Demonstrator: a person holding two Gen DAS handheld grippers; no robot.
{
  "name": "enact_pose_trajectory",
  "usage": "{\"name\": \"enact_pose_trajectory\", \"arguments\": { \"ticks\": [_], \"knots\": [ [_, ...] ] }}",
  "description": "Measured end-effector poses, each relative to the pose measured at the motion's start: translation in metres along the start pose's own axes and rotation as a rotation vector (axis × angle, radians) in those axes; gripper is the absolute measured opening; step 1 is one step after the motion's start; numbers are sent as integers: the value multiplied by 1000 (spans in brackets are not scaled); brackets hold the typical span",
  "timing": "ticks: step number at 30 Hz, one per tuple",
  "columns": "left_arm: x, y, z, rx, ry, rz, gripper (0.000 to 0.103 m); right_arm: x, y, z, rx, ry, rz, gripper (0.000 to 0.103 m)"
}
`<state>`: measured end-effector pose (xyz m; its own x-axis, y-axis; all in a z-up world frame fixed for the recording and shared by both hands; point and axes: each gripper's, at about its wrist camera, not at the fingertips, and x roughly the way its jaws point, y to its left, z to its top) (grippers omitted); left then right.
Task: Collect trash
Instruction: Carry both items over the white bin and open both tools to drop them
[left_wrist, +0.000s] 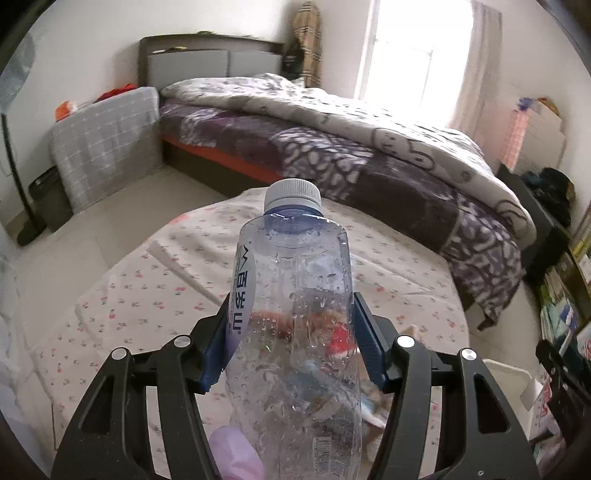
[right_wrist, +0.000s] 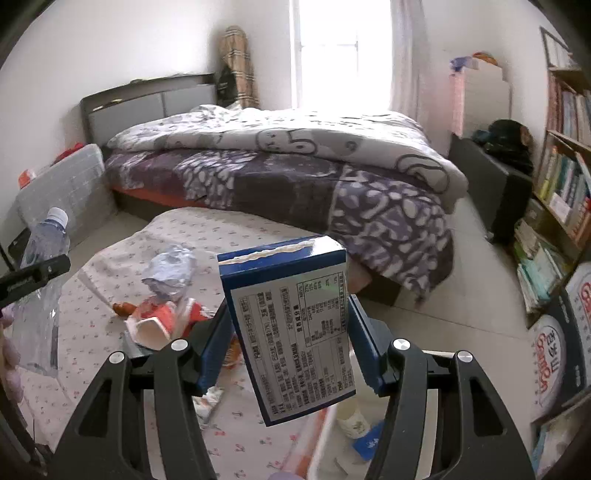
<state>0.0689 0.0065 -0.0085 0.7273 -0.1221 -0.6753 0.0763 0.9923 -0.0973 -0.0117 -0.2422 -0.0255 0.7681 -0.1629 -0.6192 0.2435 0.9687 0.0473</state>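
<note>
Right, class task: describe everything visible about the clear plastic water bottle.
The clear plastic water bottle has a white ribbed screw cap, a bluish neck and a partly peeled white label with blue characters. It looks empty, with droplets inside. It points away, clamped at mid-body between the left gripper's blue pads, above the floral-sheeted table.

A home bedroom: unmade bed, curtained window, crowded bookshelf.
</note>
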Motion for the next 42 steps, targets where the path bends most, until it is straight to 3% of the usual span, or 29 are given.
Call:
{"name": "enact_pose_trajectory", "arguments": {
  "ticks": [16,27,34,42],
  "knots": [
    [2,-92,-34,164,31,-135,58,-9,-84,-9,186,58,-176,60],
    [4,-144,-55,243,57,-208,58,-20,-125,-16,265,64,-230,61],
    [3,-180,-67,291,75,-262,58,-27,-149,-19,322,69,-279,69],
    [4,-221,-85,349,109,-323,58,-47,-174,-19,358,10,-370,82]
  ]
}}
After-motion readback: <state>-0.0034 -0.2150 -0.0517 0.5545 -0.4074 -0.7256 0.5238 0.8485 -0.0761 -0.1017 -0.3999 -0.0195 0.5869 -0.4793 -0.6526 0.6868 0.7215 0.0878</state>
